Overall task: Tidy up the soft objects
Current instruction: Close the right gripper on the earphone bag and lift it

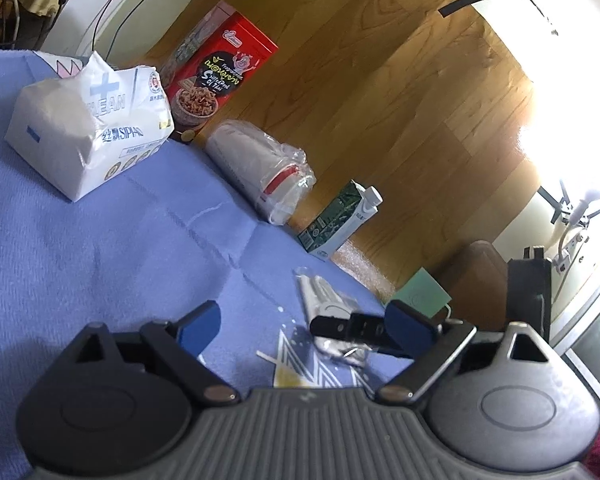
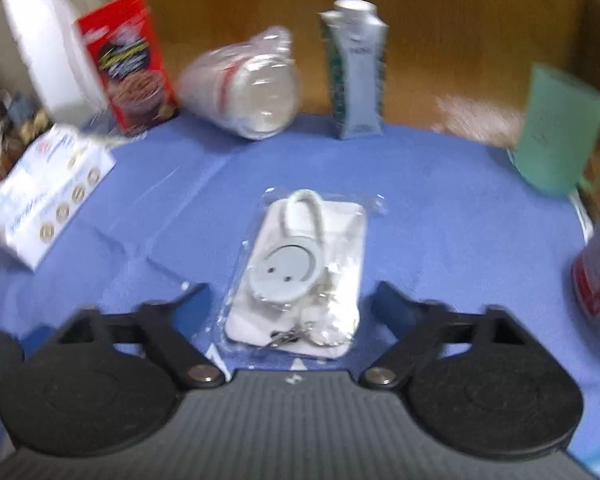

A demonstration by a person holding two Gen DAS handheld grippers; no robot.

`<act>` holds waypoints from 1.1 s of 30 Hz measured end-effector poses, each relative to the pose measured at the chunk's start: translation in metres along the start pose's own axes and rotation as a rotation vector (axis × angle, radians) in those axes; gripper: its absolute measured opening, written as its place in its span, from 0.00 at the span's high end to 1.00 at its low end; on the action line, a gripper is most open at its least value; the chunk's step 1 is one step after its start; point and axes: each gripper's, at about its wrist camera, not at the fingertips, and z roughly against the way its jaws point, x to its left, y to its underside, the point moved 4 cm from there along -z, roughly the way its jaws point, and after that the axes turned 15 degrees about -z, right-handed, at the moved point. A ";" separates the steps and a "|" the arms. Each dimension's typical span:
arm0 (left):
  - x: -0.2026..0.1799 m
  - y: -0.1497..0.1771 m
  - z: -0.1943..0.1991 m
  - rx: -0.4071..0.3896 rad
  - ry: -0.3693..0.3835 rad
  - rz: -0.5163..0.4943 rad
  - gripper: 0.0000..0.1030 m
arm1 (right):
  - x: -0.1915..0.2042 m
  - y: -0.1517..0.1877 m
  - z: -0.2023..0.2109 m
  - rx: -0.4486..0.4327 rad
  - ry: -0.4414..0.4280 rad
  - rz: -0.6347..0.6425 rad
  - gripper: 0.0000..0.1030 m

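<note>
Flat clear-wrapped pouch (image 2: 300, 276) (white, with a grey smiley-face disc and a loop of cord inside) lying on the blue-clothed desk (image 2: 440, 216), near its front middle, between the released fingers of the right tongs (image 2: 288, 300). Pads on either side of the pouch, not pressing; nothing grasped. Left tongs (image 1: 300, 320) likewise released and empty, hovering over bare cloth, with the right tongs' dark fingertip and the pouch (image 1: 328, 300) just ahead.

Step in hand, by judgement: taking up the pouch. Best done by closing across the narrow width at the near end, low enough to catch the card inside rather than only the slippery film; gentle squeeze, then straight lift, since the wrapper is likely to slide.

Outward: tissue pack (image 2: 48, 196) at the left, well apart from the pouch; red snack box (image 2: 128, 64), bagged stack of cups (image 2: 244, 88) on its side, and carton (image 2: 358, 72) ranged along the far rim; green mug (image 2: 560, 128) at the right rim; a red-and-white container (image 2: 598, 276) at the right border, partly cut off.

Open room: broad bare cloth around the pouch on all sides. Far edge close behind the standing row, wooden floor (image 1: 420, 80) beyond, so any sweep toward the back risks toppling the carton or box off the desk.
</note>
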 end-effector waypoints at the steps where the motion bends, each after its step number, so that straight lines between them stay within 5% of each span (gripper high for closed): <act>1: 0.001 0.000 0.001 -0.001 -0.002 0.004 0.11 | 0.004 0.003 0.001 -0.005 -0.001 0.037 0.37; 5: 0.002 0.000 0.001 -0.001 -0.003 0.010 0.09 | 0.007 0.012 0.012 0.014 -0.066 0.081 0.47; 17: -0.002 0.000 -0.002 0.023 0.008 -0.014 0.06 | -0.007 0.088 0.087 -0.003 -0.200 0.201 0.47; 23: -0.006 0.001 -0.007 0.049 0.023 -0.037 0.04 | -0.015 0.121 0.113 -0.045 -0.236 0.200 0.47; 33: -0.015 0.004 -0.012 0.087 0.050 -0.083 0.03 | -0.031 0.130 0.120 -0.073 -0.302 0.121 0.40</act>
